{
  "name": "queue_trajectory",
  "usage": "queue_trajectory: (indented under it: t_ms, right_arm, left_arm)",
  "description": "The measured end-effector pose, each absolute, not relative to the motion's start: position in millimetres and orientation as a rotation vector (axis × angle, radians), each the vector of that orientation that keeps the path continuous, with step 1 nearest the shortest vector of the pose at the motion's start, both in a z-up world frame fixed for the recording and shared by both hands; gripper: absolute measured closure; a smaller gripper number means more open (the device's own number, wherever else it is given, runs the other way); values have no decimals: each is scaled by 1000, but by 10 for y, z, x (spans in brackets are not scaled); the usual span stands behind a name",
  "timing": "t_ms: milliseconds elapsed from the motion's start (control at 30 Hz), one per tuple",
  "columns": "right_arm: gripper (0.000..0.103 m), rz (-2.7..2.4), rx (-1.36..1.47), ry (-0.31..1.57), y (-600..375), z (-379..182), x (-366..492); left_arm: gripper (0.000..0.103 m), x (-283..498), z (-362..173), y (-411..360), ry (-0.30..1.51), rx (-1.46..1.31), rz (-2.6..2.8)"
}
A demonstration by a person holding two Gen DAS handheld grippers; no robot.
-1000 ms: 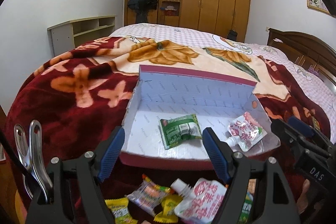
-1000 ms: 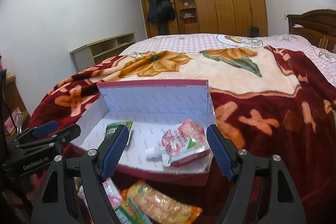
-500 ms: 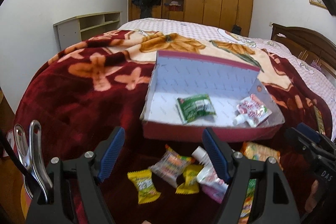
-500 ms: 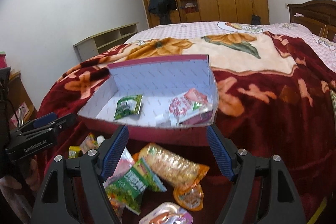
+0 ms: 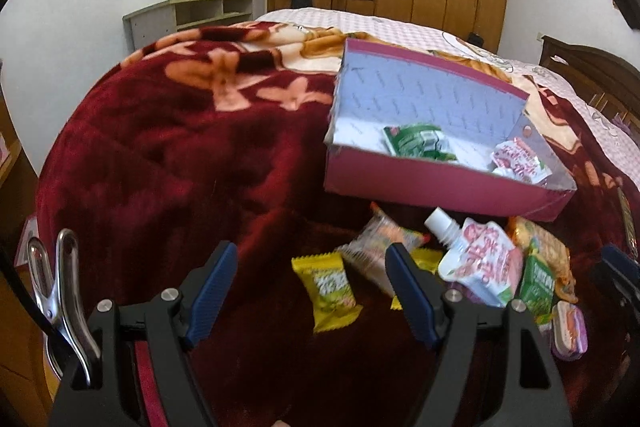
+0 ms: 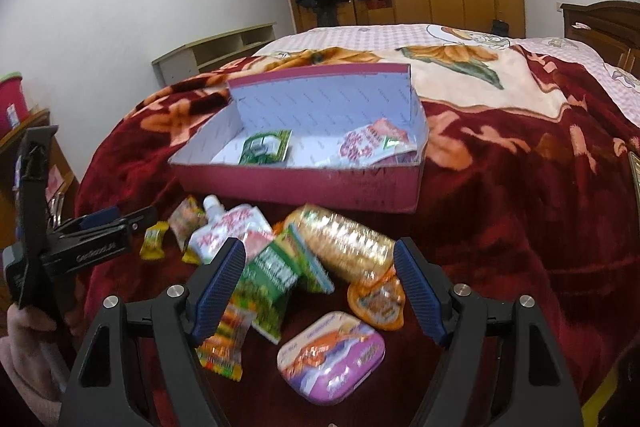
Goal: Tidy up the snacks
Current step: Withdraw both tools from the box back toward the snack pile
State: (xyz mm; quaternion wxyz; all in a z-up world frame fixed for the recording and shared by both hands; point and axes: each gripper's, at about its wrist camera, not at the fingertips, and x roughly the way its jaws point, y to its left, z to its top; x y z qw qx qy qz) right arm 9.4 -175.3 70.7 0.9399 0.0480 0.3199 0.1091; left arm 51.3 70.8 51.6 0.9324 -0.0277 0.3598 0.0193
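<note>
Both grippers hang with jaws wide and empty over a heap of loose snacks on the red blanket [image 5: 168, 155] of the bed, just in front of the open pink box [image 6: 304, 187]. The step in hand looks like picking the next snack for the box, which already holds a green packet [image 6: 266, 147] and a pink pouch [image 6: 372, 143].

To do it well, each gripper should settle on one item that lies clear of the rest. The left gripper [image 5: 310, 291] has the yellow candy [image 5: 328, 285] between its fingers, lying apart from the pile, an easy pick. The right gripper [image 6: 320, 287] frames a green bag [image 6: 276, 275] that overlaps a long golden packet [image 6: 344, 243]; closing on the bag's free edge would avoid dragging its neighbour.

The right view alone shows the purple tin [image 6: 332, 355], the orange jelly cup [image 6: 376, 301] and the person's sleeve holding the left gripper. The left view alone shows a metal clip [image 5: 60, 291] at its lower left edge, and the spouted pouch [image 5: 478, 263] clearly.
</note>
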Motion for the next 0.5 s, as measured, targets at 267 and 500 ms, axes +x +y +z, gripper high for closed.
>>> queue_trajectory:
  t_ms: [267,500]
  right_arm:
    - [25,213,63,661,-1765,628,-83]
    - [25,220,65,682,-1797,541,-145]
  left_arm:
    - [25,448,391,629,748,-30,23]
    - [44,495,259,546,782,7,24]
